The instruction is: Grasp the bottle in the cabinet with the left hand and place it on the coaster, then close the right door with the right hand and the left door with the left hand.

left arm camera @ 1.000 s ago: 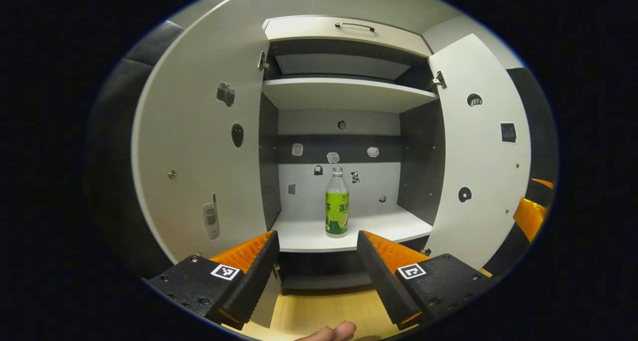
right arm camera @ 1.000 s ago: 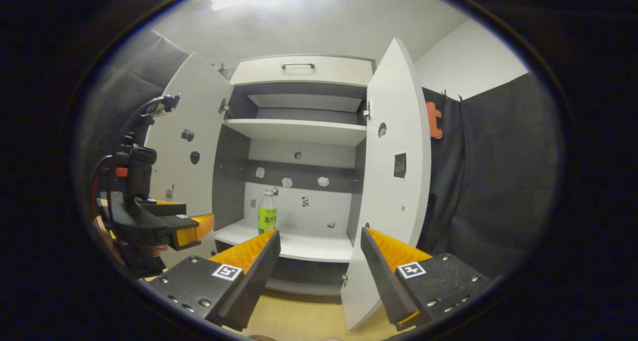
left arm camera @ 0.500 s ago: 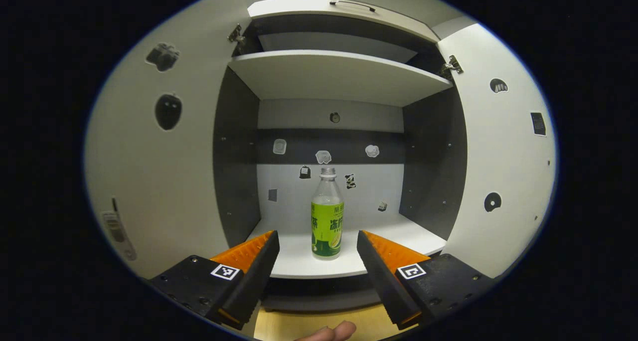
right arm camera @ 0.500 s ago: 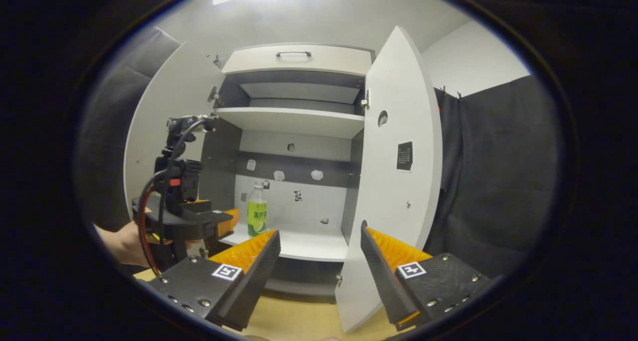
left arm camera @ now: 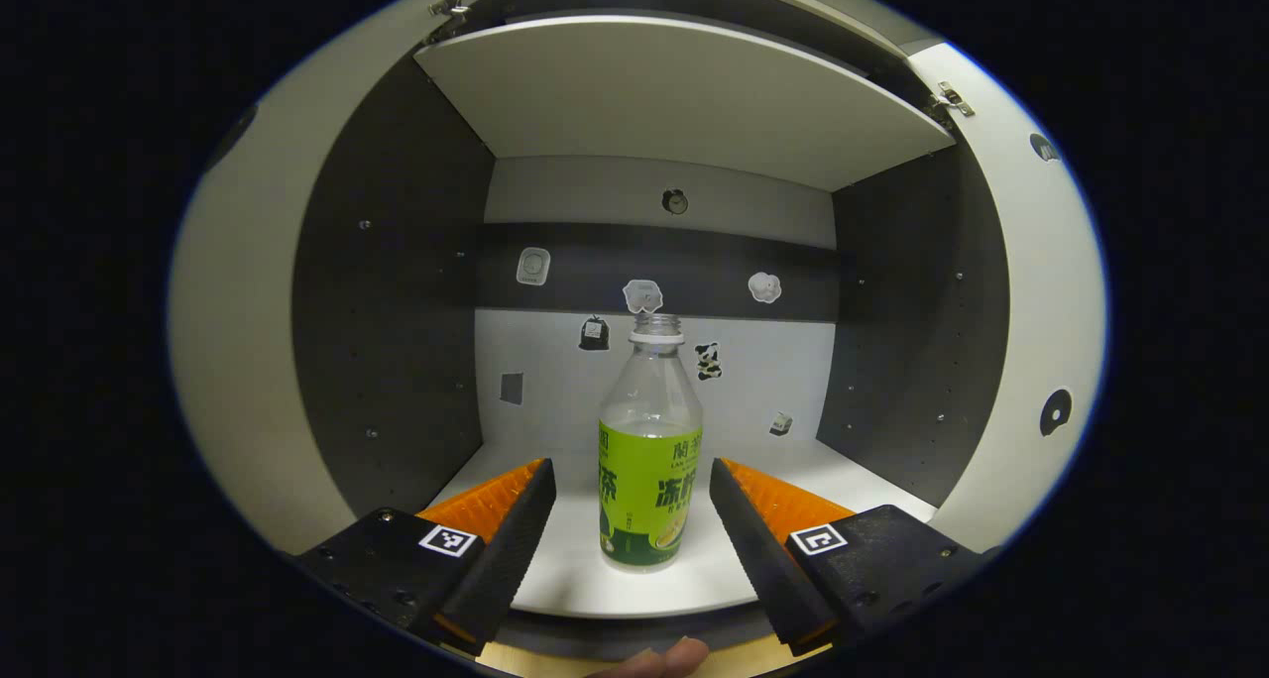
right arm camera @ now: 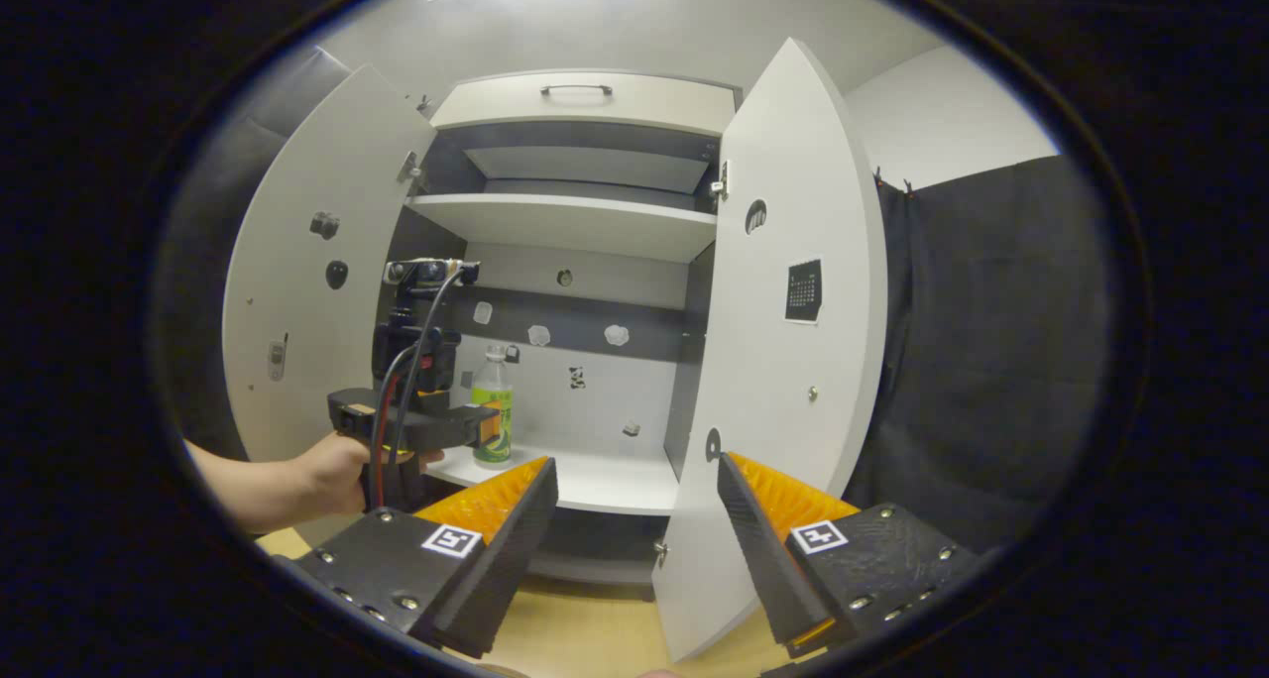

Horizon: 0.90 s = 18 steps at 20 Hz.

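The clear plastic bottle with the green label stands upright and uncapped on the white lower shelf of the open cabinet, near its front edge, with small stickers on the back panel behind it. The left gripper is spread wide, its jaws flanking the bottle's lower half without touching it. Both white doors, left and right, stand open. The right gripper hangs outside the cabinet, wide open and empty.

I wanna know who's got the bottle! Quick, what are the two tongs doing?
Left tongs: open, one finger either side of the bottle, not squeezing it.
Right tongs: open, holding nothing.
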Motion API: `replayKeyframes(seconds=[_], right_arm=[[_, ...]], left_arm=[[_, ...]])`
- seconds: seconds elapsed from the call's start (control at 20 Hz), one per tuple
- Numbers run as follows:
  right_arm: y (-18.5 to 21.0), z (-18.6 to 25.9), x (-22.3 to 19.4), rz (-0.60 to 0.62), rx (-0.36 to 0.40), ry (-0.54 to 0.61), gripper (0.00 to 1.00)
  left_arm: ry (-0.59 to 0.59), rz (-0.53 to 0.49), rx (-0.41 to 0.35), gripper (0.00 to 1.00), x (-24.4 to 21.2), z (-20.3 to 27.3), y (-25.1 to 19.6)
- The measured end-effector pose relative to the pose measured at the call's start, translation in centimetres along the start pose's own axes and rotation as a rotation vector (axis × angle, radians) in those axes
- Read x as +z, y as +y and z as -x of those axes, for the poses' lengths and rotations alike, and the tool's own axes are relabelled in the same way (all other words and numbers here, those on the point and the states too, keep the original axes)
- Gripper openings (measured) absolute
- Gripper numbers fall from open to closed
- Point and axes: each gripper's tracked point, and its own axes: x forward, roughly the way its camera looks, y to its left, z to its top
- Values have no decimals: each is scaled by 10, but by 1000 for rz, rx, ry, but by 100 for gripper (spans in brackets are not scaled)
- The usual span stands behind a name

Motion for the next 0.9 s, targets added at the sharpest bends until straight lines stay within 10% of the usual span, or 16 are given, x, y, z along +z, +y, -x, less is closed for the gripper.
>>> replayKeyframes(seconds=[0.5,0.6,0.9], right_arm=[[-7,11,-23,2,-39,51,98],[-9,16,-27,-1,-43,64,98],[-16,43,-34,-43,-43,82,98]], left_arm=[[48,-17,-67,98,-23,-46,-10],[55,-12,-55,81,-21,-39,-5],[7,27,-77,80,8,13,-8]])
